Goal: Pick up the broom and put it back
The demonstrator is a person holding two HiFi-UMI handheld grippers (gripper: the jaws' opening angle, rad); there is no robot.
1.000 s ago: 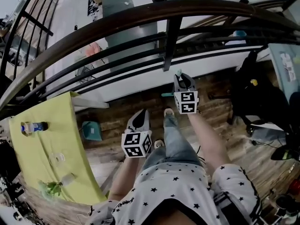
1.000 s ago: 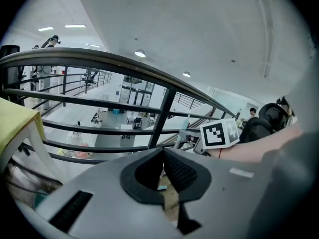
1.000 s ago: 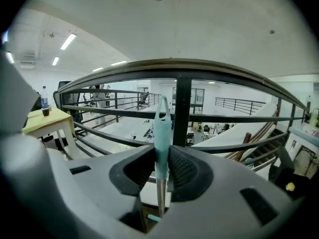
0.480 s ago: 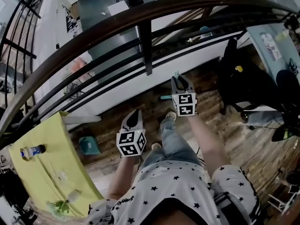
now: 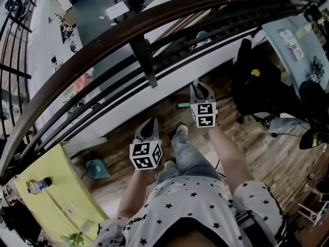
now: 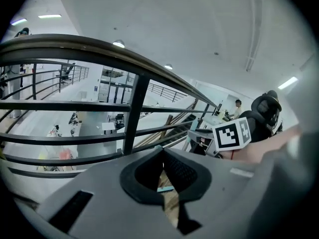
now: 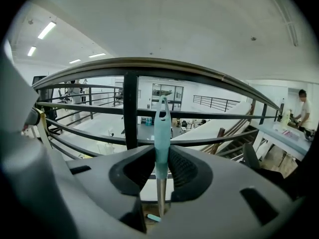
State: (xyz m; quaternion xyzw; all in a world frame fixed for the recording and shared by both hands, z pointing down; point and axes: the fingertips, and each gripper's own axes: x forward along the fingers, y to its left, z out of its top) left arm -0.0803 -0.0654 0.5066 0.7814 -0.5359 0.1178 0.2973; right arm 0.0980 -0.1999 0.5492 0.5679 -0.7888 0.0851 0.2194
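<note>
My right gripper (image 5: pixel 199 88) (image 7: pixel 162 153) is shut on the broom handle (image 7: pixel 161 128), a pale teal grip standing upright between the jaws. Its metal pole (image 7: pixel 160 198) runs down to a teal broom head (image 5: pixel 182 105) near the wooden floor. The left gripper (image 5: pixel 150 124) (image 6: pixel 163 151) hangs lower and to the left, its jaws meeting at the tips with nothing between them. Both point towards the dark railing (image 5: pixel 144 27). In the left gripper view the right gripper's marker cube (image 6: pixel 232 135) shows at the right.
A railing post (image 5: pixel 144 63) stands just ahead of the left gripper. A teal dustpan (image 5: pixel 97 169) lies on the floor by a yellow table (image 5: pixel 46 194) with a bottle (image 5: pixel 38 185). A black office chair (image 5: pixel 257 81) and a desk (image 5: pixel 298 40) stand to the right.
The whole view has slid: the railing post and the yellow table have shifted left, the chair has come closer. Both grippers keep their pose before the body, the broom still held.
</note>
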